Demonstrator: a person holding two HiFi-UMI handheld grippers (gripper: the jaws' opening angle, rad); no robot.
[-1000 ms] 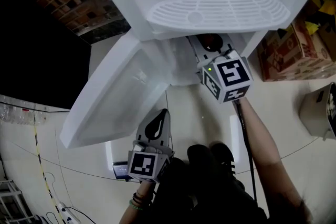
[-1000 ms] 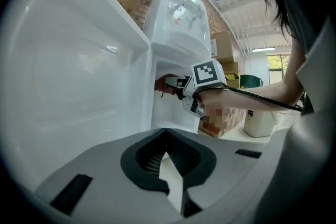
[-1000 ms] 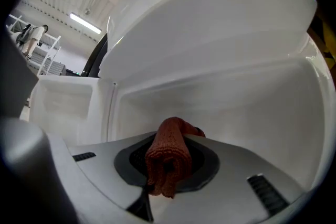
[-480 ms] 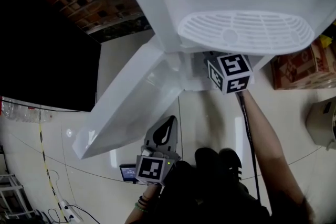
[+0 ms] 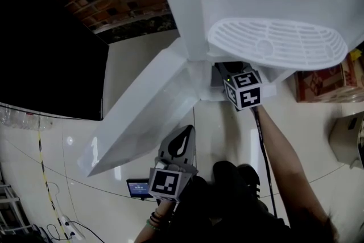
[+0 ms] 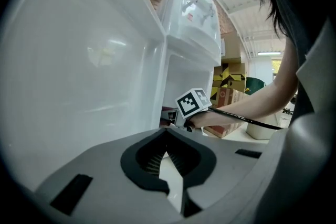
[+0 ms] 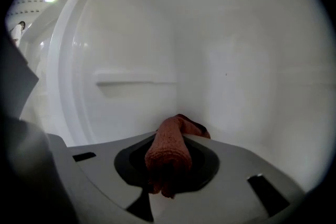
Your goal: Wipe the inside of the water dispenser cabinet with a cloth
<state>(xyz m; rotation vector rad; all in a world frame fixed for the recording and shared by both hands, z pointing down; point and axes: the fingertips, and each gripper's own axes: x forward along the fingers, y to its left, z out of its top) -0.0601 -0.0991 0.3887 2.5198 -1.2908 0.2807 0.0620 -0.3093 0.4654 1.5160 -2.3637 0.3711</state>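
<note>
Since a second ago: right gripper (image 7: pixel 173 139) has gone deeper into the cabinet (image 7: pixel 247 76). In the head view its marker cube (image 5: pixel 245 90) now sits tucked under the drip tray (image 5: pixel 278 42), at the cabinet mouth. Left gripper (image 6: pixel 167 132) has hardly shifted, low and outside the cabinet.

Nearest: left gripper, outside the cabinet, alongside the swung-open door (image 5: pixel 142 116). Jaws together, nothing between them. Idle, by my reading.

Next in: right gripper, inside the cabinet. Jaws clamped on the cloth (image 7: pixel 167 155), a rust-coloured roll. The roll's long axis runs along the jaws, toward the cabinet's inner corner. Its free end pokes out past the fingertips, low down and just right of that corner. It looks to be at or on the wall there; contact can't be confirmed.

Farther: a moulded ledge (image 7: pixel 134 81) on the cabinet wall left of the corner, above and left of the cloth, well clear of it.

Key relation: the cabinet wall lies dead ahead of the cloth tip, with more wall to either side. Only the right arm is in reach. A stroke would likely run sideways along the wall or up toward the ledge.

Hidden:
- The head view shows no cabinet interior and no cloth, because the tray and dispenser body cover them.
- The cabinet floor is masked by the gripper body in the right gripper view.
- The wide lens bends the walls, so dirt or wetness can't be read.
</note>
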